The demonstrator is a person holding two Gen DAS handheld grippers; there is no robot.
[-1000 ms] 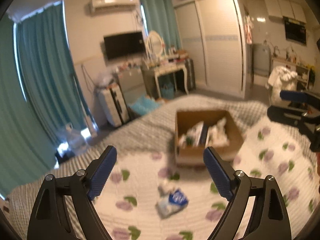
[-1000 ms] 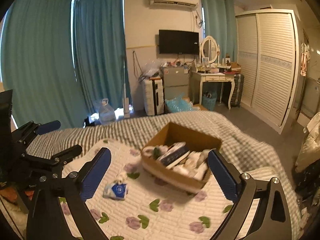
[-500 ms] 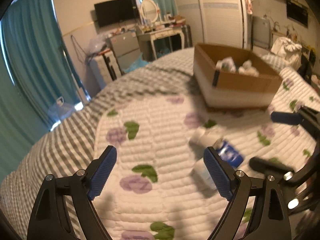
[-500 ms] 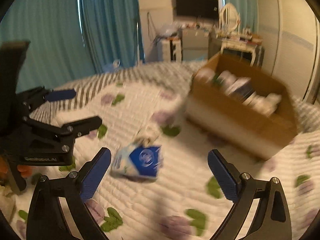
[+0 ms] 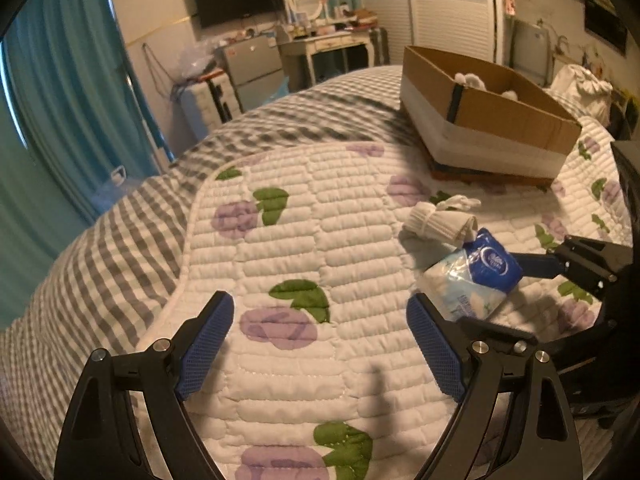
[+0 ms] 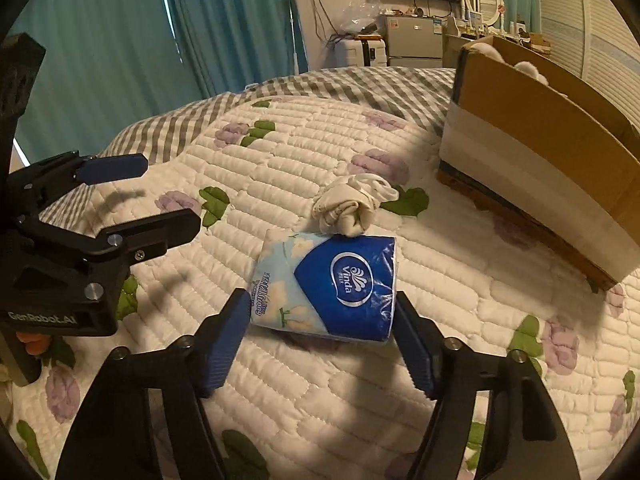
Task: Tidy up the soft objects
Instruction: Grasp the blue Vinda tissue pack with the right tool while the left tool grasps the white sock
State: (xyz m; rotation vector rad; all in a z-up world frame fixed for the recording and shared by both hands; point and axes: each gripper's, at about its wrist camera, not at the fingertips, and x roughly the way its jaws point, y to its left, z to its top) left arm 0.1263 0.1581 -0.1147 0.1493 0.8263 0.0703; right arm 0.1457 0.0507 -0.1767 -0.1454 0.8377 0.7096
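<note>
A blue and white Vinda tissue pack (image 6: 326, 284) lies on the flowered quilt (image 6: 304, 152), with a rolled white sock (image 6: 348, 206) touching its far edge. My right gripper (image 6: 320, 344) is open, its fingers on either side of the pack's near end. In the left wrist view the pack (image 5: 474, 276) and sock (image 5: 438, 220) lie to the right. My left gripper (image 5: 320, 344) is open and empty over bare quilt, left of the pack. An open cardboard box (image 5: 484, 112) holding white soft items stands beyond.
The box (image 6: 548, 152) stands to the right of the pack. A grey checked blanket (image 5: 120, 232) covers the bed's left part. Teal curtains, a suitcase, a dresser, a TV and a wardrobe stand beyond the bed.
Both grippers have dropped low toward the quilt. My right gripper has closed in on the tissue pack, which now lies between its open fingers. The left has moved beside it.
</note>
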